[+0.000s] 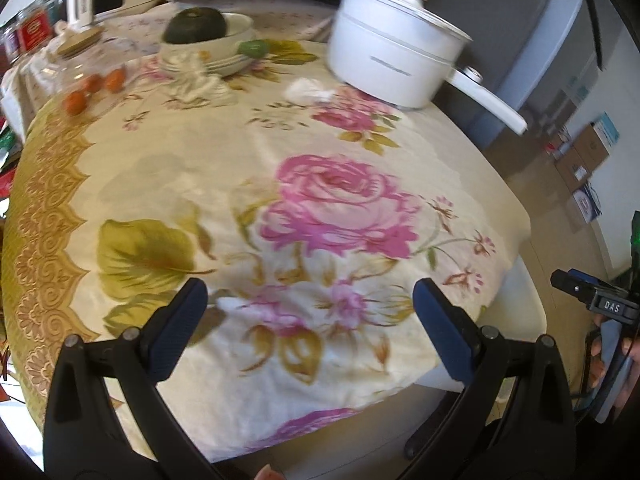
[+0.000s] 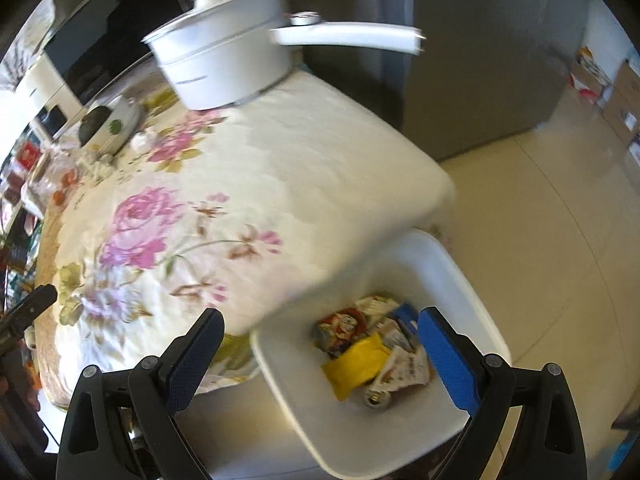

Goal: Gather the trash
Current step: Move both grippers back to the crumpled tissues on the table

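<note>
My right gripper [image 2: 320,320] stands open above the white bin [image 2: 444,264] beside the table, with nothing between its blue pads. In the bin lie trash pieces: a yellow packet [image 2: 356,364], printed wrappers [image 2: 344,326] and a can [image 2: 376,398]. My left gripper [image 1: 310,292] is open and empty over the near part of the floral tablecloth [image 1: 200,168]. A crumpled white tissue [image 1: 306,90] lies far off by the white pot [image 1: 392,60]. More crumpled paper [image 1: 200,82] sits in front of the stacked plates [image 1: 228,62].
A dark green squash [image 1: 196,26] rests in the bowl on the plates, with a lime [image 1: 253,48] beside it. Small orange fruits [image 1: 94,88] and jars are at the far left. A grey fridge [image 2: 460,60] stands behind the table; boxes line the floor [image 2: 560,200].
</note>
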Tool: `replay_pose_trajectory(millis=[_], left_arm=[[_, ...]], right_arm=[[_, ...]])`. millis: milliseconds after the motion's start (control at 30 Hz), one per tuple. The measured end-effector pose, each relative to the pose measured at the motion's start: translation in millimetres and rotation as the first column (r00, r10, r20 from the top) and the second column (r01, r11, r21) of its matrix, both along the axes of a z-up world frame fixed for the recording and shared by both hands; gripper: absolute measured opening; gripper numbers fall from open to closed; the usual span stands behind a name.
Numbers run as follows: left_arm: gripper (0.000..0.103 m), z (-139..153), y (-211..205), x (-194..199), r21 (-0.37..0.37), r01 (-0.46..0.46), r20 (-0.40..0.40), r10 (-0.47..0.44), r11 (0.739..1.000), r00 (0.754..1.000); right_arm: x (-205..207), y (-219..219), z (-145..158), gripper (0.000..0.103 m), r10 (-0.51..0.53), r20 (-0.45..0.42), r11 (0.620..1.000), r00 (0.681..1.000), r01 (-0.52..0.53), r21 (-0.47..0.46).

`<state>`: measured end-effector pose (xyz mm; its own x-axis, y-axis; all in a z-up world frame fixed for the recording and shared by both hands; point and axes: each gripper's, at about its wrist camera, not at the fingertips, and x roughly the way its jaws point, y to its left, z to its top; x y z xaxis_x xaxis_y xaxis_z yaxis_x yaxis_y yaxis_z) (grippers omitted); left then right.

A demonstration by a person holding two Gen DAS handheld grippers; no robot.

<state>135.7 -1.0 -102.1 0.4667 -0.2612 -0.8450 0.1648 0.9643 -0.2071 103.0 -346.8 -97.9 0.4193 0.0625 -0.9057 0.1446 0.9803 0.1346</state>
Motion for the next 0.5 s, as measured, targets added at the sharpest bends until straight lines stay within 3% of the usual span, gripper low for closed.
replay_pose_trajectory(millis=[233,500], left_arm=[[0.102,-2,38,14,-0.017,-0.065,0.079,0.066,0.998,0.995],[0.102,-14,64,65,-0.013,-0.117,0.14,0.118,0.993,0.983]], right_arm=[[25,44,4,0.099,0.088,0.015,0.996,0.996,-0.088,-0.023],[75,84,-6,0.099,0.157,0.021,0.987,0.987,-0.158,0.006]])
